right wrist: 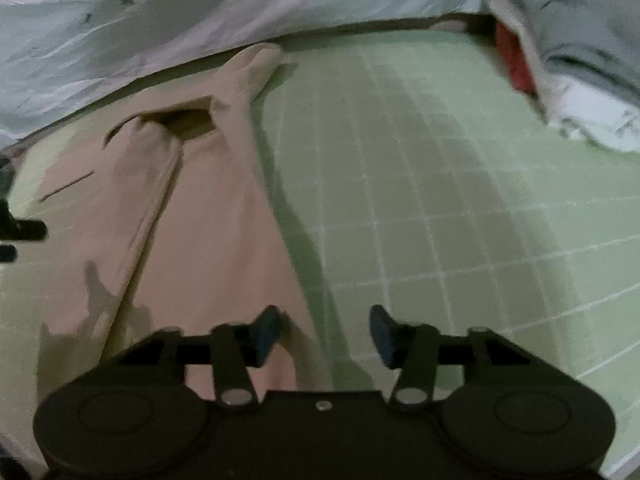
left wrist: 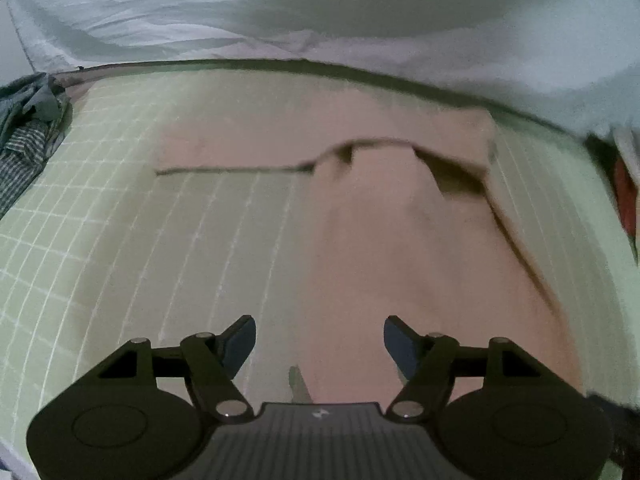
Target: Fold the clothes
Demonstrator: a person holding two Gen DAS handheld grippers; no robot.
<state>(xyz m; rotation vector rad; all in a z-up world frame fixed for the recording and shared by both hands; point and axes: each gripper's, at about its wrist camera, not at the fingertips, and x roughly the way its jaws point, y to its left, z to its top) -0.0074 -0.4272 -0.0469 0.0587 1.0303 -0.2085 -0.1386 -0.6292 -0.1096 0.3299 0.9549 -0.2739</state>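
Observation:
A beige-pink garment [left wrist: 400, 240] lies partly folded on the green grid mat [left wrist: 120, 220], one part laid lengthwise over the rest. My left gripper [left wrist: 319, 340] is open and empty, hovering above the garment's near left edge. In the right wrist view the same garment [right wrist: 208, 220] lies at the left on the mat [right wrist: 460, 200]. My right gripper [right wrist: 324, 332] is open and empty above the garment's near right edge. Part of the left gripper [right wrist: 16, 228] shows at that view's left border.
A white sheet [left wrist: 280, 12] with small prints runs along the far side of the mat. A pile of striped and grey clothes [left wrist: 28, 136] lies at far left. Grey, white and red clothes [right wrist: 568, 72] lie at far right.

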